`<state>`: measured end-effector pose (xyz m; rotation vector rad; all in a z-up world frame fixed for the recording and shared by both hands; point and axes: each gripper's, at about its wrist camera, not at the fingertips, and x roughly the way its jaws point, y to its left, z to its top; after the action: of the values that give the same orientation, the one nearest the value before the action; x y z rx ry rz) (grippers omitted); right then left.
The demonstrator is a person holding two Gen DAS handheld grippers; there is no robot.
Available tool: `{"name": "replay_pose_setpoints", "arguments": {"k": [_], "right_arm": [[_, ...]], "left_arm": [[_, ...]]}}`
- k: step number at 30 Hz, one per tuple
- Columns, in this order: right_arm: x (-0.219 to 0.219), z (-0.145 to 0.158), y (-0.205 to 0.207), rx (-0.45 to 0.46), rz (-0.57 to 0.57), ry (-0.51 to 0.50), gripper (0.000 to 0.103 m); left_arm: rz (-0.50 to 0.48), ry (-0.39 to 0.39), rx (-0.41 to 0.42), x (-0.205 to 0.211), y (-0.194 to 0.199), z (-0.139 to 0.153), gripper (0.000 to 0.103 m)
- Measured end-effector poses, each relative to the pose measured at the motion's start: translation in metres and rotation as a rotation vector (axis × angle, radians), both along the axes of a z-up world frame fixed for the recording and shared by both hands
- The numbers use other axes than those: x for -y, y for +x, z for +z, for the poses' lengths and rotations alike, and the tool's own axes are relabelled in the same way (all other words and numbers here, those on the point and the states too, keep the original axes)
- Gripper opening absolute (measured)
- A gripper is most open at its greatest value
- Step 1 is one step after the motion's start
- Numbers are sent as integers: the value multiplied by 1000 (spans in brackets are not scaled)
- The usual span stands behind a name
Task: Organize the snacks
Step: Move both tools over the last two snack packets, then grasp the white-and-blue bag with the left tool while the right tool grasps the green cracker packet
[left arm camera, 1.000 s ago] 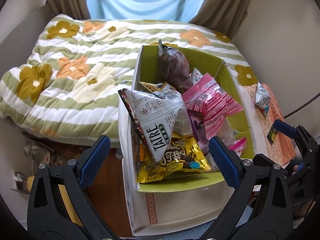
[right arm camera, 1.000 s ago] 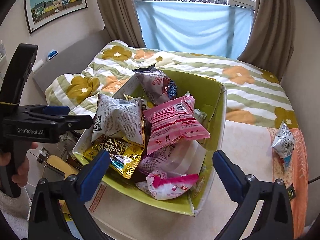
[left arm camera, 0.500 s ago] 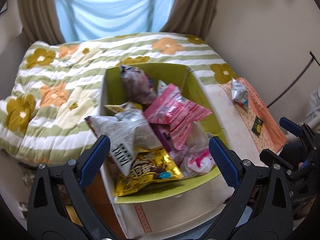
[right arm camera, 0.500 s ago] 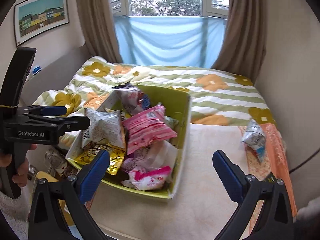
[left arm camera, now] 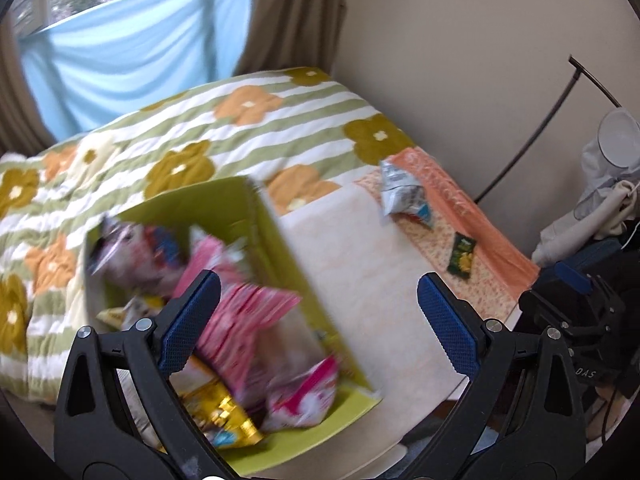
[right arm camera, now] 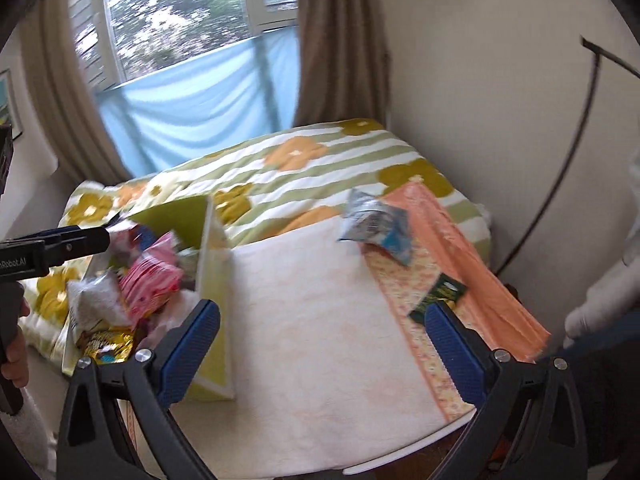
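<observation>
Both views swung right since a second ago, off green snack box (left arm camera: 256,240) toward silver packet (right arm camera: 376,226) and dark sachet (right arm camera: 438,298) loose on orange cloth; left tongs (left arm camera: 318,322), right tongs (right arm camera: 322,354) wide open, empty; loose snacks likely next

A home bedroom: beyond the jaws lies a bed under a green-and-white striped quilt (right arm camera: 320,164) with orange and olive flowers. Behind it, brown curtains (right arm camera: 340,40) frame a window (right arm camera: 180,20) half covered by a blue cloth. Left of the jaws, a framed picture (right arm camera: 8,100) hangs on the wall.
</observation>
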<state>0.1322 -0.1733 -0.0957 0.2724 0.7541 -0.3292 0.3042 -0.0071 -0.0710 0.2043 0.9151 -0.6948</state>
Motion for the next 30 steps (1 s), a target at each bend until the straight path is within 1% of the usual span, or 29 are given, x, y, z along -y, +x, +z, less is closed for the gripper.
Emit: {"name": "replay_pose_setpoints", "arguments": {"k": [2, 4, 8, 12, 17, 23, 26, 28, 30], "right_arm": [[19, -3, 1, -16, -45, 7, 102], [39, -12, 6, -62, -86, 14, 102], [75, -37, 17, -141, -141, 42, 102], [99, -62, 31, -203, -160, 62, 102], [118, -95, 54, -262, -171, 123, 102], [136, -136, 72, -293, -247, 174, 102], [139, -150, 76, -311, -266, 152, 102], [141, -157, 80, -331, -274, 123, 102], [144, -165, 83, -342, -280, 126, 102]], "left_arm": [[-48, 11, -21, 33, 9, -6, 98], [-91, 18, -41, 63, 15, -12, 98], [-167, 42, -99, 129, 31, -31, 98], [-207, 90, -143, 188, 50, -55, 98], [-237, 137, -232, 249, 84, -97, 98], [-260, 202, -312, 302, 116, -148, 98], [-263, 237, -348, 321, 127, -172, 98], [-263, 251, -362, 328, 131, -183, 98], [-255, 262, -376, 332, 135, -193, 98]]}}
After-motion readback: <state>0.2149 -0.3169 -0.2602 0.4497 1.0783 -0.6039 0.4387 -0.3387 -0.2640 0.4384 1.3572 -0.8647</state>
